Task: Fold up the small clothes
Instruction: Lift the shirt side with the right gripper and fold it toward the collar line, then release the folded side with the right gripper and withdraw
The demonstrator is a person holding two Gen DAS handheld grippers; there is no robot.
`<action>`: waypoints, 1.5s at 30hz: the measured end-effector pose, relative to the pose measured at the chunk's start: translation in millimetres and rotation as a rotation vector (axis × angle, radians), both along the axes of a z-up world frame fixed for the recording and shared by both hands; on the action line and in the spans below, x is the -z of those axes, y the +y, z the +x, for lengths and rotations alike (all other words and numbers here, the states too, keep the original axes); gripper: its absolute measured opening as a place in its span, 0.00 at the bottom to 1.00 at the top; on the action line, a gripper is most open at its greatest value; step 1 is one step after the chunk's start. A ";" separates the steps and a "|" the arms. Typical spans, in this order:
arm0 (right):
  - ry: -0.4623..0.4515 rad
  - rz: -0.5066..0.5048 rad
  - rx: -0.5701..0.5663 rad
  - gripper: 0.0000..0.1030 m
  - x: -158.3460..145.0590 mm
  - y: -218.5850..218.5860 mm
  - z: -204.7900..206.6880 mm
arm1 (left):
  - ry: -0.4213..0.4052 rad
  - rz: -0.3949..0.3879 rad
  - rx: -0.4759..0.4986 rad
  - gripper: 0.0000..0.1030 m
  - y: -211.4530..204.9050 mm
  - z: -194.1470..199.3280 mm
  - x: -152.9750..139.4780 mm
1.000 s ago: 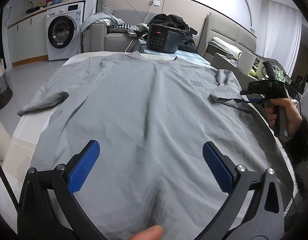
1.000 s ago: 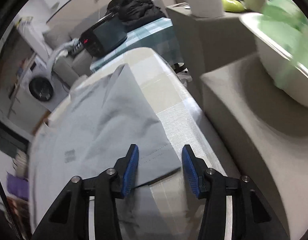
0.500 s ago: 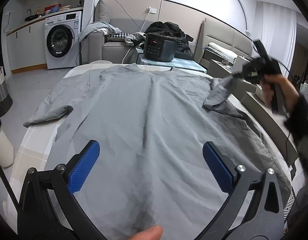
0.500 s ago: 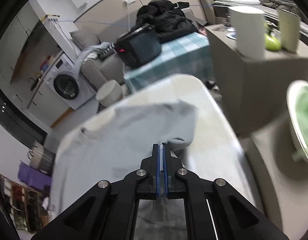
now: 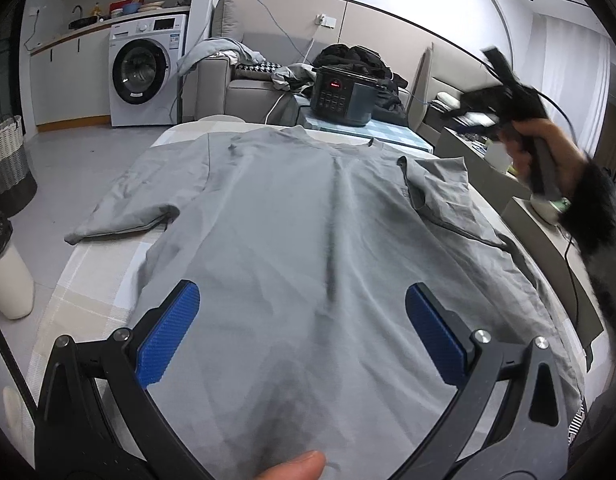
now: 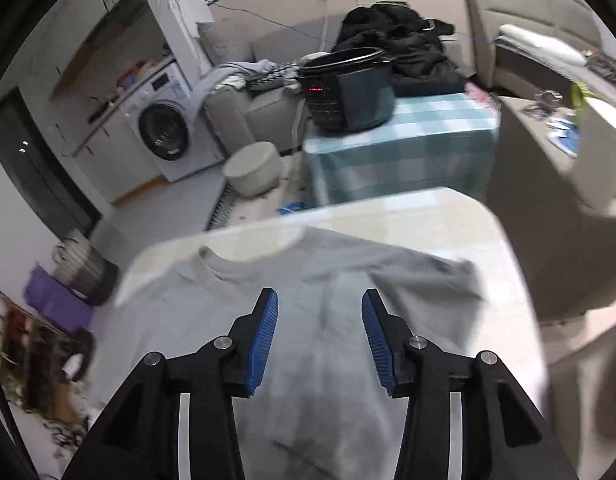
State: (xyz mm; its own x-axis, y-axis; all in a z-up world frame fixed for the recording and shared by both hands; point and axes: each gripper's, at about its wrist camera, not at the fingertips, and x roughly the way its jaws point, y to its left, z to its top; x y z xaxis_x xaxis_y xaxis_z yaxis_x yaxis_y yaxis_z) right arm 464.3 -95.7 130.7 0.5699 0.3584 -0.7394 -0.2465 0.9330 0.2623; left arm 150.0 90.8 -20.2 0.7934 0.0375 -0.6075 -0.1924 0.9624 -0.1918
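Observation:
A grey T-shirt (image 5: 308,240) lies flat on the table, collar at the far end. Its left sleeve (image 5: 124,216) lies spread out. Its right sleeve (image 5: 436,176) lies folded in over the chest. My left gripper (image 5: 302,328) is wide open above the shirt's lower middle, holding nothing. My right gripper (image 6: 318,332) is open and empty, raised above the shirt's (image 6: 348,300) right shoulder; it shows blurred in the left wrist view (image 5: 504,92), up in the air at the right.
The table (image 5: 88,280) has a pale checked cover. Behind it a dark cooker (image 5: 342,96) stands on a checked stand. A washing machine (image 5: 144,76), a sofa with clothes and a laundry basket (image 5: 8,156) are at the back left. A low cabinet (image 6: 556,208) is at the right.
My right gripper closed on the right sleeve, lifted it and carried it inward, then opened and let it drop folded on the chest. My left gripper stayed open and rose slightly.

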 end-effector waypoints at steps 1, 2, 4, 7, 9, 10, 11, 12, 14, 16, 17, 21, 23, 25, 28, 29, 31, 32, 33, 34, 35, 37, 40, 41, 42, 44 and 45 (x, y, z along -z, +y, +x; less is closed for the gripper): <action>0.014 -0.007 0.011 0.45 6.5 -10.7 -8.5 | 0.000 -0.011 0.004 0.99 2.8 0.6 0.5; 0.030 -0.006 0.022 0.45 13.0 -18.5 -14.7 | -0.001 -0.021 0.008 0.99 5.0 0.6 1.0; 0.074 -0.001 0.037 0.45 32.1 -34.5 -27.8 | -0.002 -0.035 0.012 0.99 7.9 2.3 1.9; 0.119 -0.016 0.019 0.45 59.7 -37.1 -40.1 | 0.002 -0.057 0.029 0.99 8.4 4.4 5.8; 0.131 -0.018 -0.023 0.45 72.1 -28.2 -50.7 | 0.013 -0.058 0.036 0.99 6.5 6.7 8.9; 0.139 -0.016 -0.044 0.45 77.2 -21.1 -52.7 | 0.018 -0.051 0.038 0.99 3.9 7.7 10.0; 0.146 -0.012 -0.065 0.45 81.6 -14.0 -55.3 | 0.020 -0.039 0.036 0.99 1.2 7.3 9.8; 0.145 -0.010 -0.103 0.45 85.8 -1.9 -59.5 | 0.018 -0.033 0.033 0.99 0.0 7.6 9.2; 0.136 -0.043 -0.157 0.45 91.1 17.9 -63.8 | 0.008 -0.027 0.026 0.99 -3.5 6.4 6.3; 0.134 -0.134 -0.210 0.45 99.7 42.0 -68.1 | -0.001 -0.018 0.022 0.99 -7.0 4.8 2.5; 0.135 -0.185 -0.227 0.45 102.7 51.3 -70.2 | -0.005 -0.011 0.021 0.99 -8.9 4.2 1.1; 0.075 -0.354 -0.282 0.43 117.5 75.5 -82.6 | -0.010 0.030 0.003 0.99 -17.9 -0.5 -1.7; 0.035 -0.363 -0.277 0.16 117.7 74.1 -85.7 | -0.003 0.035 0.000 0.99 -19.1 0.1 -0.6; 0.017 -0.358 -0.261 0.05 115.6 70.5 -89.4 | 0.008 0.032 0.003 0.99 -17.8 2.5 0.0; 0.017 -0.284 -0.319 0.05 109.6 67.7 -97.6 | 0.011 0.033 0.008 0.99 -11.9 6.8 -3.2; 0.014 -0.279 -0.340 0.05 106.8 72.6 -99.4 | 0.011 0.041 0.005 0.99 -10.0 8.8 -4.9; 0.035 -0.286 -0.389 0.08 109.9 76.0 -99.2 | 0.011 0.058 0.002 0.99 -7.7 11.9 -8.9; 0.058 -0.279 -0.397 0.13 111.9 74.0 -97.3 | 0.011 0.066 -0.001 0.99 -7.0 13.5 -10.8; 0.072 -0.261 -0.398 0.16 111.7 70.0 -96.3 | 0.009 0.073 -0.002 0.99 -6.6 14.7 -12.5; 0.080 -0.223 -0.401 0.18 108.8 62.5 -96.2 | 0.007 0.079 -0.001 0.99 -6.6 16.4 -14.3; 0.076 -0.195 -0.394 0.21 105.4 55.0 -95.9 | 0.006 0.078 0.003 0.99 -5.8 19.7 -15.3; 0.043 -0.153 -0.341 0.31 92.9 30.8 -97.9 | 0.007 0.067 0.014 0.99 -4.8 29.0 -17.4; 0.026 -0.116 -0.194 0.44 80.9 -12.7 -96.6 | 0.013 0.031 0.040 0.99 -5.8 59.5 -21.5; 0.028 -0.103 -0.160 0.44 79.5 -23.4 -97.8 | 0.012 0.009 0.063 0.99 -7.5 76.1 -23.8; 0.033 -0.088 -0.126 0.44 78.9 -35.1 -98.3 | 0.010 -0.012 0.085 0.99 -8.8 93.6 -25.6; 0.045 -0.050 -0.082 0.44 79.4 -53.3 -100.5 | 0.025 -0.055 0.134 0.99 -16.7 133.2 -26.8; 0.052 -0.025 -0.058 0.44 80.9 -61.2 -103.2 | 0.035 -0.068 0.149 0.99 -20.9 149.9 -27.2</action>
State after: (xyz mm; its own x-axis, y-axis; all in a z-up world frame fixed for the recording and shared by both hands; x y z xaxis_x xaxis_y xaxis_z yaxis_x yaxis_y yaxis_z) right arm 361.1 -156.9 49.8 0.5094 0.3710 -0.7765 -0.2874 0.9238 0.2528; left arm 299.9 69.9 6.9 0.7655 -0.1214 -0.6319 -0.0561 0.9657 -0.2536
